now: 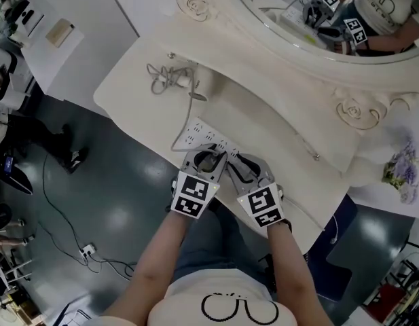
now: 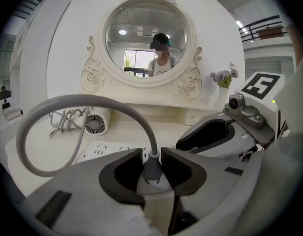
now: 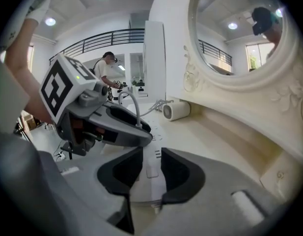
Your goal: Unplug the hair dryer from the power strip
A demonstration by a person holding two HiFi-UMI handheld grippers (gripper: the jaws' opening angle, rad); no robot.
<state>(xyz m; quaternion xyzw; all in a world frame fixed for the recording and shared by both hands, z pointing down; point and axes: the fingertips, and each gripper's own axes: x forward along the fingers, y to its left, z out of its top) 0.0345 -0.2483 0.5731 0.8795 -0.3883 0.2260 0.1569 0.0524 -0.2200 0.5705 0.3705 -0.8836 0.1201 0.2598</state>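
hair dryer (image 1: 197, 84), small and white, lies on its side toward the back of the cream dressing table (image 1: 263, 124), below the oval mirror (image 1: 284, 9), with a loose bundle of gray cord (image 1: 161, 77) just beside it. well apart from both grippers, it shows in the left gripper view only as a round grille in the distance.

its gray plug (image 2: 152, 168) stands seated in the white power strip (image 1: 194, 133), which lies nearer the table's front edge. the left gripper (image 1: 209, 153) points down at the strip, and in its own view the two dark pads are closed against the plug's sides. the cord rises from the plug between them and arcs away to the left.

the right gripper (image 1: 240, 161) sits just beside the left one, their tips nearly touching over the strip. its jaws stand wide apart, with the near end of the strip and its switch lying between and below them. whether the pads touch the strip's edges cannot be told.
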